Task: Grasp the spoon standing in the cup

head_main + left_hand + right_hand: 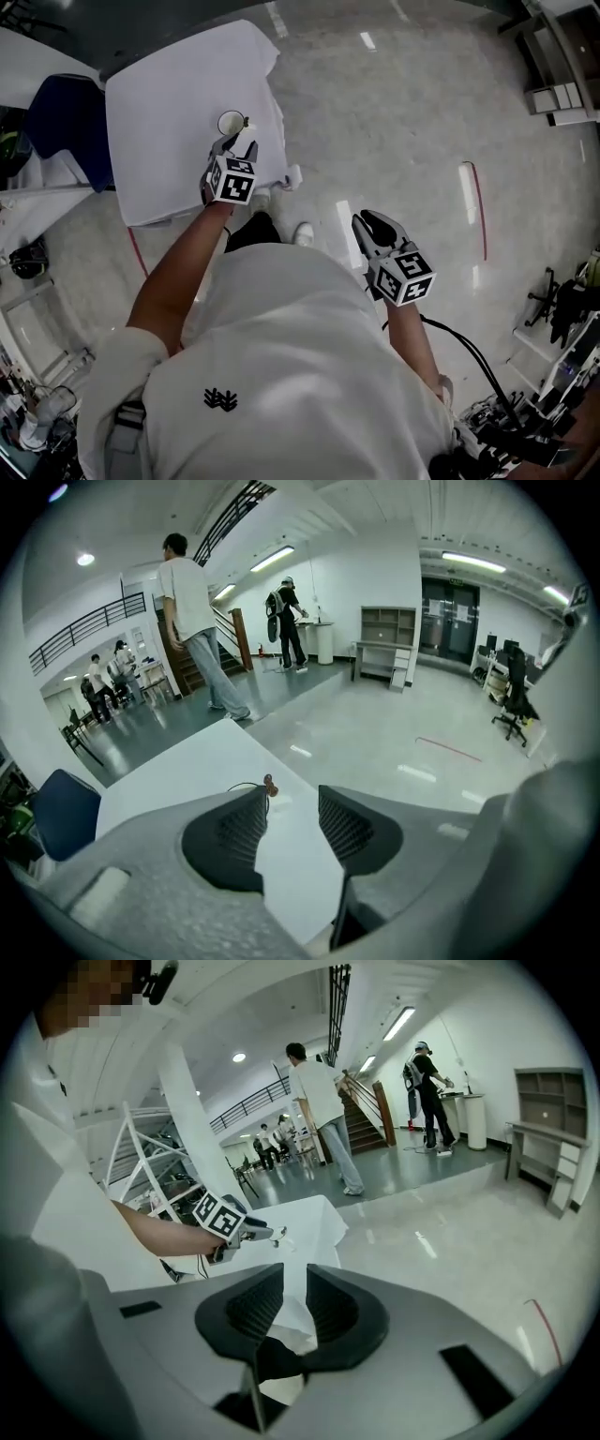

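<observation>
A small white cup [231, 122] stands near the front edge of the white-clothed table [169, 141], with a spoon [246, 122] upright in it at its right side. My left gripper [236, 145] hovers just short of the cup, open with nothing between its jaws. In the left gripper view the spoon's brown top [270, 785] pokes up at the left pad's tip, and the cup's body is hidden behind that jaw. My right gripper [370, 223] hangs over the bare floor right of the table, its jaws a narrow gap apart and empty [294, 1283].
A blue chair [61, 117] stands at the table's left side. The person's shoes [302, 232] are by the table's front corner. A red line [478, 202] marks the floor to the right. People [192, 621] and grey shelves [386, 644] are far behind the table.
</observation>
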